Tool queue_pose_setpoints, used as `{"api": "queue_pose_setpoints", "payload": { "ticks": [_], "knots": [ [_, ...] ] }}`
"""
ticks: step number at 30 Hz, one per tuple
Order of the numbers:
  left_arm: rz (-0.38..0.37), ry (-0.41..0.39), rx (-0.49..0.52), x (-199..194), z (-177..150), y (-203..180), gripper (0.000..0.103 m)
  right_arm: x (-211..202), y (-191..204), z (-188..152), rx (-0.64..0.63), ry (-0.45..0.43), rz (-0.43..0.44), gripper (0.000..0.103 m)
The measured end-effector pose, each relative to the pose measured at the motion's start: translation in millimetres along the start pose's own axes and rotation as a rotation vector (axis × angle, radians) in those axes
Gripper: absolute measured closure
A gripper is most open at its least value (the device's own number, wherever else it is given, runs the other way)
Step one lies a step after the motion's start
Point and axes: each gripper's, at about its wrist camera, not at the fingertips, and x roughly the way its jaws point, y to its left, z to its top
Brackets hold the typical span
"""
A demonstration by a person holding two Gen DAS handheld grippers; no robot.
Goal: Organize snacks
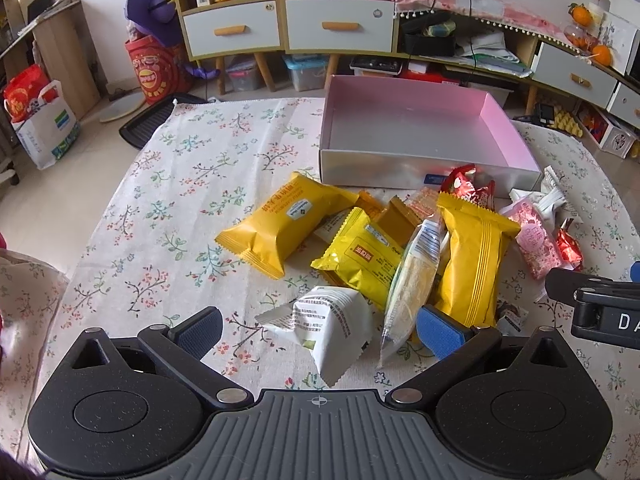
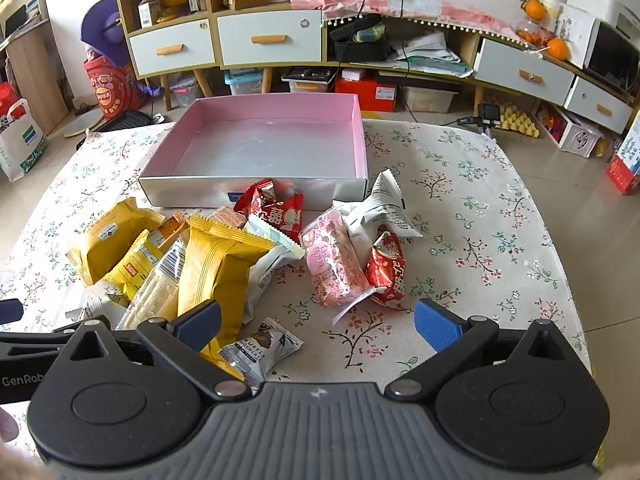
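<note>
Spread wide above the near edge of the table: left hand-held gripper and right hand-held gripper, each pinching nothing. One pink-lined box at the far side of the floral cloth, nothing visible inside. Heaped just in front of the box: three large yellow packets, among them a tall ribbed one; one clear sleeve of pale biscuits; two white packets, one between the left fingers; one pink bar; roughly three red sweets; one small chocolate pouch nearest the right gripper. Bare cloth right and left of the box.
</note>
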Motion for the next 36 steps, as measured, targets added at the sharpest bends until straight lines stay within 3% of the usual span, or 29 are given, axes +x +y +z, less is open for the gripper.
{"api": "queue_pose_setpoints", "payload": {
  "ticks": [13, 17, 22, 29, 34, 36],
  "knots": [
    [-0.023, 0.012, 0.026, 9, -2, 3, 0.000, 6, -8, 5, 0.056, 0.031, 0.003, 0.000],
    [-0.057, 0.057, 0.055, 13, 2, 7, 0.000, 12, -19, 9, 0.110, 0.069, 0.049, 0.000],
    [-0.110, 0.100, 0.058, 20, 10, 17, 0.000, 23, -26, 12, 0.169, 0.119, 0.124, 0.008],
    [-0.212, 0.161, -0.046, 41, 35, 36, 0.002, 41, -20, 17, 0.197, 0.174, 0.270, 0.016],
    [-0.334, 0.146, -0.048, 64, 39, 41, 0.017, 48, -12, 17, 0.216, 0.213, 0.381, 0.026],
    [-0.396, 0.147, -0.026, 74, 38, 42, 0.027, 50, -9, 18, 0.225, 0.224, 0.422, 0.038]
  ]
}}
